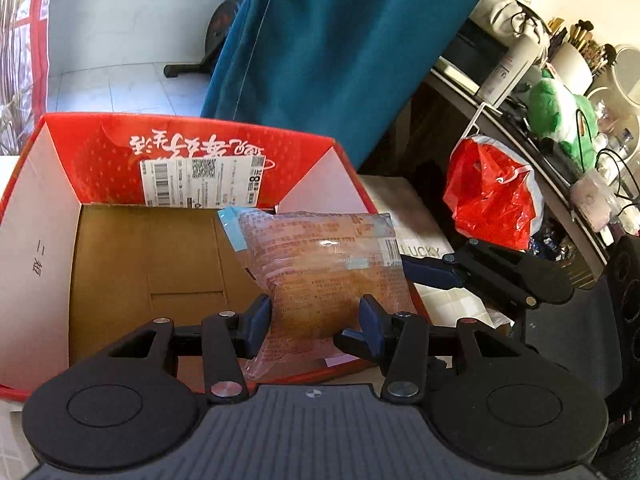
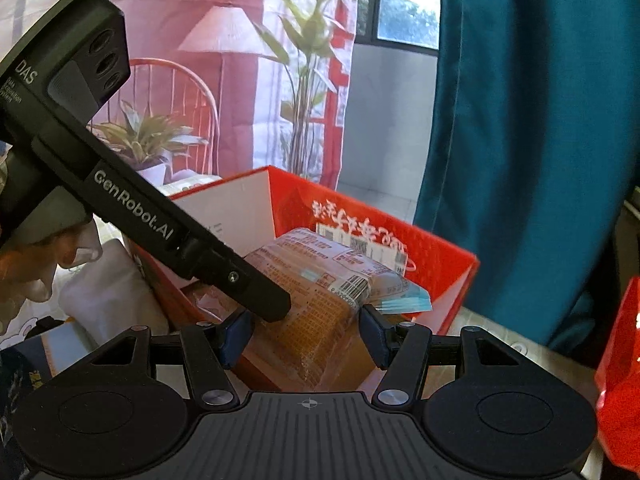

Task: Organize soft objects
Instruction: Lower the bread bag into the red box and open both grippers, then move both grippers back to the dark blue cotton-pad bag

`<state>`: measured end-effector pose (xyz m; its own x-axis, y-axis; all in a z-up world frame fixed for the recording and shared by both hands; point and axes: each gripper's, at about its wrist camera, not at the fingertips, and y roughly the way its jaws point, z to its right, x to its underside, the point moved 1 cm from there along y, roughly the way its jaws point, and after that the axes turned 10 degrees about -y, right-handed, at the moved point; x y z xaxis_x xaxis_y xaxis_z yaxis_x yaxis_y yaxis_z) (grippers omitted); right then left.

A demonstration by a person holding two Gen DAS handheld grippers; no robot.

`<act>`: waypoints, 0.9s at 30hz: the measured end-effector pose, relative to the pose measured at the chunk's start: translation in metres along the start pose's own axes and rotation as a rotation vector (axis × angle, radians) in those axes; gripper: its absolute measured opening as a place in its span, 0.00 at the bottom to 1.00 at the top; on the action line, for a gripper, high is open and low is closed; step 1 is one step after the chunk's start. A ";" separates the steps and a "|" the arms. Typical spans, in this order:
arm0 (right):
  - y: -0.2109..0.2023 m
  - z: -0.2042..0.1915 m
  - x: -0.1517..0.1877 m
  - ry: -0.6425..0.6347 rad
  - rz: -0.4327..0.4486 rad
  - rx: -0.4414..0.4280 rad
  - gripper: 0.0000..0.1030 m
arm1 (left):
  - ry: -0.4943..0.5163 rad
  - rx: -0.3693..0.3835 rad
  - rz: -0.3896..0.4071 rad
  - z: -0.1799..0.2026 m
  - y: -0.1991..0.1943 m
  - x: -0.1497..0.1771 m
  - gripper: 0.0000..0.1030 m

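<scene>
Jaws of both grippers clamp packet (image 1: 320, 276) over box (image 1: 120, 264).

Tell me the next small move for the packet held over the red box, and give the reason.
Probably lower both grippers together to set the plastic-wrapped packet down on the cardboard floor of the red box. The left gripper and right gripper each have jaws closed on the packet from opposite ends, and it hangs above the open box, not yet resting inside.
</scene>
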<state>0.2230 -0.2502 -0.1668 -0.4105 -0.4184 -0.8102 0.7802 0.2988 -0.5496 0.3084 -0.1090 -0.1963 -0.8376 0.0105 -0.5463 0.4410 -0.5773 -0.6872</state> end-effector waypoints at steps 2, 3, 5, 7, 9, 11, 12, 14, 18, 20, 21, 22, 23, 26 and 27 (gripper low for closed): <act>0.002 0.001 0.002 0.004 -0.003 -0.002 0.53 | -0.010 0.000 -0.002 0.000 0.002 0.000 0.49; 0.003 0.002 0.002 0.006 -0.005 -0.001 0.53 | -0.012 -0.001 -0.002 -0.001 0.003 0.000 0.49; 0.005 0.002 0.003 0.009 -0.009 0.002 0.53 | -0.015 -0.006 -0.001 0.000 0.004 0.000 0.49; 0.006 0.001 0.003 0.011 -0.013 0.005 0.53 | -0.021 -0.010 0.004 -0.001 0.005 0.001 0.49; 0.007 0.003 0.003 0.019 -0.015 0.006 0.53 | -0.028 -0.020 0.004 -0.001 0.007 0.002 0.49; 0.009 0.002 0.005 0.028 -0.023 0.009 0.53 | -0.027 -0.031 0.004 0.000 0.009 0.003 0.49; 0.011 0.001 0.005 0.028 -0.029 0.012 0.54 | -0.016 -0.033 0.010 0.001 0.008 0.003 0.49; 0.011 0.000 0.006 0.033 -0.035 0.029 0.55 | 0.018 -0.038 0.022 0.003 0.005 0.004 0.51; 0.007 -0.001 0.005 0.049 -0.029 0.039 0.57 | 0.056 -0.048 0.046 0.006 -0.007 0.007 0.51; 0.003 -0.004 0.003 0.047 -0.031 0.052 0.57 | 0.074 -0.061 0.066 0.007 -0.016 0.009 0.51; 0.001 -0.005 0.003 0.050 -0.027 0.057 0.56 | 0.077 -0.069 0.075 0.007 -0.021 0.010 0.51; -0.002 -0.007 0.002 0.058 -0.022 0.061 0.56 | 0.078 -0.076 0.082 0.006 -0.027 0.011 0.50; -0.006 -0.009 0.001 0.069 -0.015 0.066 0.56 | 0.080 -0.082 0.089 0.005 -0.033 0.013 0.50; -0.020 -0.018 0.001 0.112 0.009 0.079 0.56 | 0.092 -0.105 0.112 0.003 -0.053 0.021 0.50; -0.025 -0.022 0.001 0.124 0.019 0.079 0.56 | 0.094 -0.111 0.119 0.002 -0.060 0.025 0.50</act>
<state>0.1933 -0.2391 -0.1581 -0.4470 -0.3028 -0.8417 0.8211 0.2345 -0.5204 0.2606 -0.0754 -0.1678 -0.7458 0.0272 -0.6656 0.5721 -0.4856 -0.6610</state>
